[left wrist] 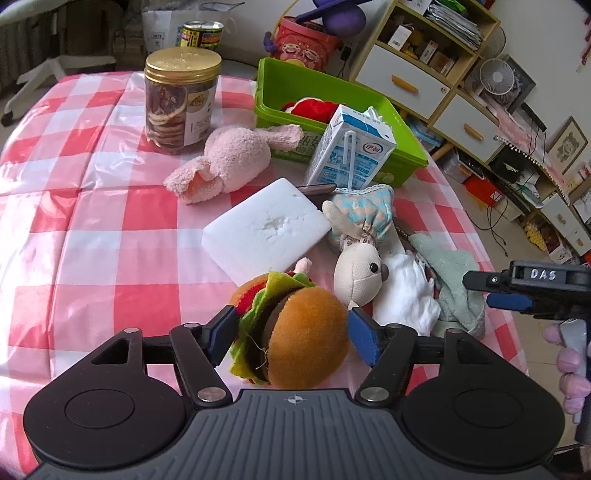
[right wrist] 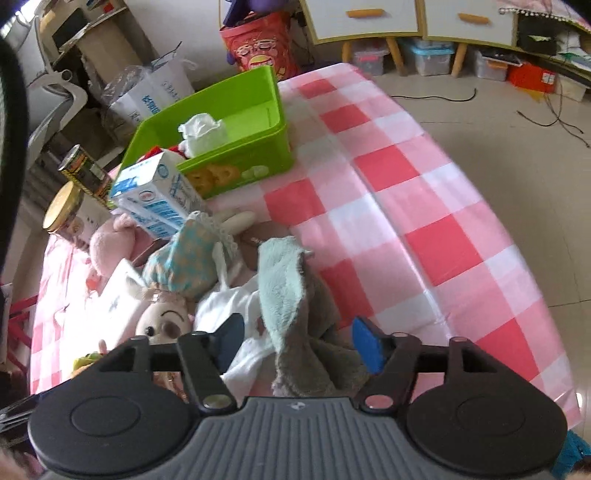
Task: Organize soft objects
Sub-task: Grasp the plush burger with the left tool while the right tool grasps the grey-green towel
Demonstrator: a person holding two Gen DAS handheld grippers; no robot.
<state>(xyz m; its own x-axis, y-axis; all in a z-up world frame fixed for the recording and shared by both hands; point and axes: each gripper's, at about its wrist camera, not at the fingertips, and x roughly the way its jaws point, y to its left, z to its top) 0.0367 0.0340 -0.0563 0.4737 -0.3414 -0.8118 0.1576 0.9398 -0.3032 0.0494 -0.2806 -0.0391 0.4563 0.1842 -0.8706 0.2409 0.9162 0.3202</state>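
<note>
Tongs apart on both sides. Left tongs (left wrist: 291, 334) straddling a plush burger (left wrist: 295, 332) at the near edge of the desk (left wrist: 92, 221), blue pads beside bun and lettuce, no squeeze showing yet. Right tongs (right wrist: 299, 341) spread around a rumpled green cloth (right wrist: 291, 295), just over a white cloth (right wrist: 236, 306).

Probably two grabs about to land, both bound for the green bin (right wrist: 236, 122) at the far edge.

Risks: burger rounded and squashy, could pop out forward if pinched near the rim instead of mid-bun. Green cloth touching the white one, so both could come up together. Milk carton (left wrist: 351, 155) upright right in front of the bin, easy to topple on the way over.

Count: one burger, one rabbit doll (left wrist: 358, 258), one pink plush (left wrist: 229, 162), two cloths, one white foam block (left wrist: 266, 232), one carton, one cookie jar (left wrist: 181, 99), one can (left wrist: 201, 33), one bin already carrying a red plush (left wrist: 314, 109) and a tissue wad (right wrist: 203, 133).
</note>
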